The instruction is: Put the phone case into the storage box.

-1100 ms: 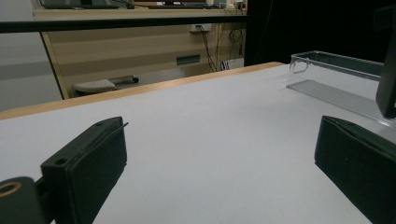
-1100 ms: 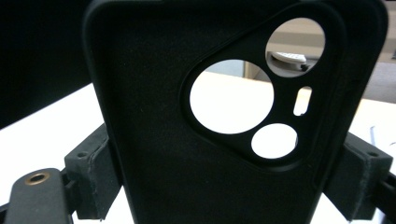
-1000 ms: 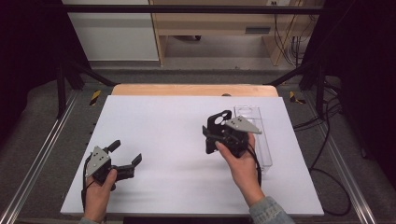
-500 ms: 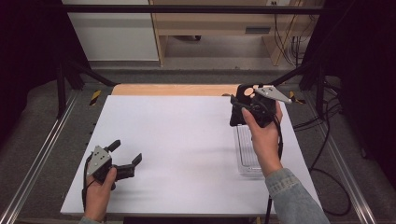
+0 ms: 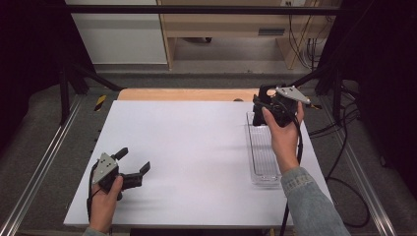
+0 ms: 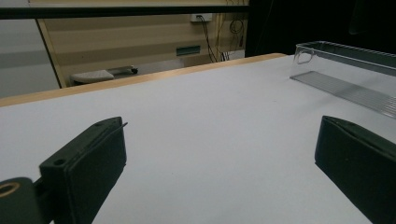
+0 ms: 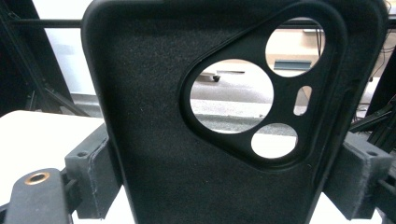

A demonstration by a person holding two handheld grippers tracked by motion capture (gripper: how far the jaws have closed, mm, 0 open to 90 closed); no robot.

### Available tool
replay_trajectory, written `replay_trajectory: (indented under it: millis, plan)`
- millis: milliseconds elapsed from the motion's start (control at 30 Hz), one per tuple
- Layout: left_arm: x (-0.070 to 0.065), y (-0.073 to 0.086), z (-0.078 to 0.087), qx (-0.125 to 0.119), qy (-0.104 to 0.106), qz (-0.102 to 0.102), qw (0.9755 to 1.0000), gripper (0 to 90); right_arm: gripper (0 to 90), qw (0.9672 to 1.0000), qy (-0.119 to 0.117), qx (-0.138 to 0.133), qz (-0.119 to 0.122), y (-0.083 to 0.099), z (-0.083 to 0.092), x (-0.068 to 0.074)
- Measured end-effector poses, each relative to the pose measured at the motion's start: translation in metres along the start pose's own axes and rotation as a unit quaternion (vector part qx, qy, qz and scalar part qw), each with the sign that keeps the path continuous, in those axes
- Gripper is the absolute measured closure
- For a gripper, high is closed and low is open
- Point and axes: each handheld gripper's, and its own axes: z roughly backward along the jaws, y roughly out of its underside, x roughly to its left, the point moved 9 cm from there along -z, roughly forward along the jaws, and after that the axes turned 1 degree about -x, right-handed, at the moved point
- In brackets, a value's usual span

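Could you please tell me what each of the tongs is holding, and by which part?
The right tongs clamp a black phone case by its two long sides; the left tongs hold nothing.

txt: none legible | labels: none | nos: none | signs: none

**Black phone case held upright; clear tray on the table**

The black phone case [image 7: 187, 140] stands upright, inner felt-like face to the camera, clamped at both side edges; its triangular camera cutout has three round holes and one slot; the clear plastic tray [image 5: 263, 152], long and ribbed, lies along the white table's right edge, empty.
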Motion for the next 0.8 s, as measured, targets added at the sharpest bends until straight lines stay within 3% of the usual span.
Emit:
replay_trajectory:
  millis: [233,433,633,800]
  plan:
    - [-0.001,0.0,-0.001,0.001,0.004,-0.003,1.0,2.3,13.6,0.9998,0.001,-0.007,0.02,0.001,-0.004,-0.002]
    - [0.004,-0.001,0.002,0.0,-0.008,-0.008,0.9999,2.3,13.6,0.9998,0.002,-0.006,0.02,-0.001,-0.006,-0.005]
    - [0.01,0.0,0.004,-0.001,-0.015,0.006,0.9999,2.3,13.7,0.9999,0.004,-0.002,0.012,-0.002,-0.009,-0.013]
    - [0.011,0.003,0.004,0.007,-0.02,0.006,0.9998,2.3,13.6,0.9999,0.011,0.001,0.006,0.004,-0.014,-0.022]
